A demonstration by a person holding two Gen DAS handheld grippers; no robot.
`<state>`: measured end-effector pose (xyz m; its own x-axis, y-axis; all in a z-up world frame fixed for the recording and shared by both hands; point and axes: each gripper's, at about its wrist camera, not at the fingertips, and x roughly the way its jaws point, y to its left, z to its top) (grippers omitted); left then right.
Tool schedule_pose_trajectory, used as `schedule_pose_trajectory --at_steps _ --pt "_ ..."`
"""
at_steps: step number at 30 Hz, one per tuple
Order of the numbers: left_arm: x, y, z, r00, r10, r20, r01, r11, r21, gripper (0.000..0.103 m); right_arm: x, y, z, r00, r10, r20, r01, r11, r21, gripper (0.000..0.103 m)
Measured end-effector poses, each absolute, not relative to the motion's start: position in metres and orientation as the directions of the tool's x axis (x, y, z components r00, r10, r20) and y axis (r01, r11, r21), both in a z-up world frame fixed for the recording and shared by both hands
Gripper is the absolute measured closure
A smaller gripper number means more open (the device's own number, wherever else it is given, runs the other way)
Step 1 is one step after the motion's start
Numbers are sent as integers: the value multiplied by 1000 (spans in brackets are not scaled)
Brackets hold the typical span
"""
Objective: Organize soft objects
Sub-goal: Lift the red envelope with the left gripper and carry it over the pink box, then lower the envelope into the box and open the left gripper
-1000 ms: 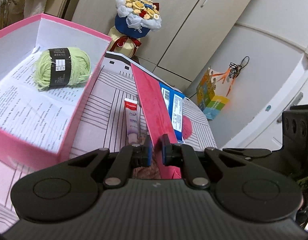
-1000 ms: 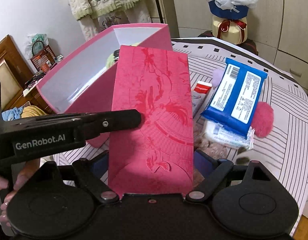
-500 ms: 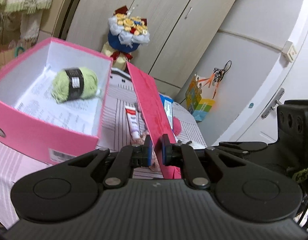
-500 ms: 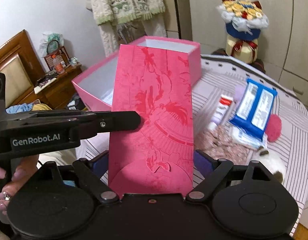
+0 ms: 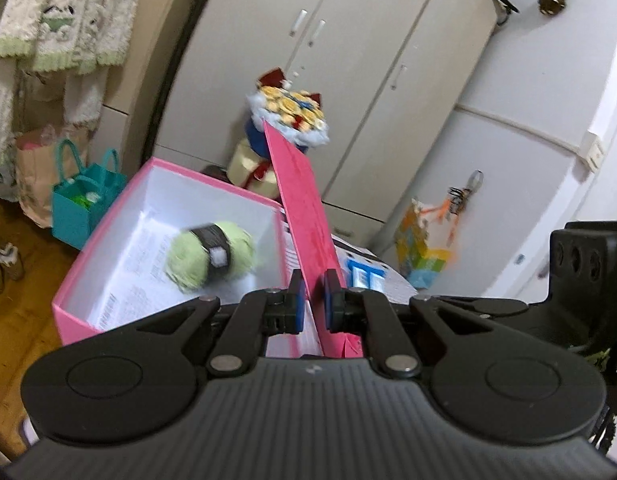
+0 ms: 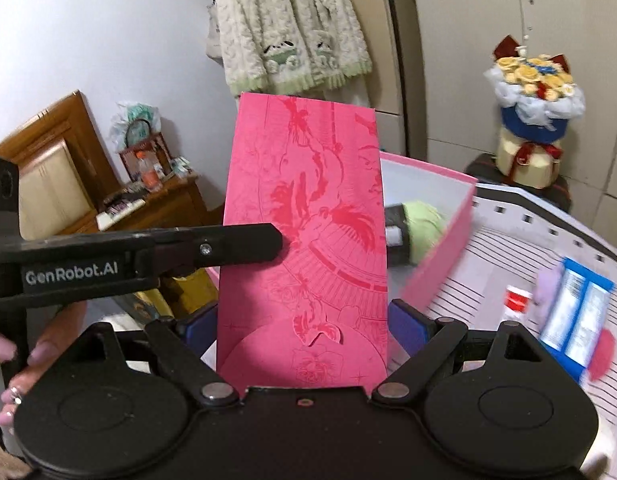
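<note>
Envelope (image 5: pixel 304 216) lifted higher, yarn (image 5: pixel 210 254) in pink box (image 5: pixel 108 240)

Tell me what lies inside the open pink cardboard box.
Inside the open pink cardboard box lies a light green ball of yarn with a black label on white printed paper. The left gripper and the pink embossed envelope cover the near right corner.

Matt embossed paper envelope (image 6: pixel 304 240); fuzzy green yarn (image 5: pixel 210 256) in a smooth card box (image 5: pixel 108 280); glossy plastic packet (image 6: pixel 576 312) beside the box; varnished wood cabinet (image 6: pixel 156 204).
</note>
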<state>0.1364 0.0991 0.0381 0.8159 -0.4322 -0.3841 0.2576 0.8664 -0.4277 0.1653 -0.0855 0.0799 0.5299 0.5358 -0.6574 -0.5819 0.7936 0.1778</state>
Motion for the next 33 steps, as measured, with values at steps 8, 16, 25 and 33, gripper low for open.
schedule_pose_trajectory --at_steps 8,16,25,33 --pt "183 124 27 824 -354 -443 185 906 -380 95 222 -57 50 455 624 -635 -564 754 337 12" --pt "228 143 -7 769 -325 -550 124 920 -371 95 257 -34 11 404 603 -688 -510 773 377 12" --pt "232 151 -18 756 -335 -563 119 915 -386 93 261 -24 14 404 541 -738 -538 793 287 12" --pt "239 144 -35 699 -323 -638 101 928 -360 92 251 -8 9 463 427 -776 -574 812 104 16"
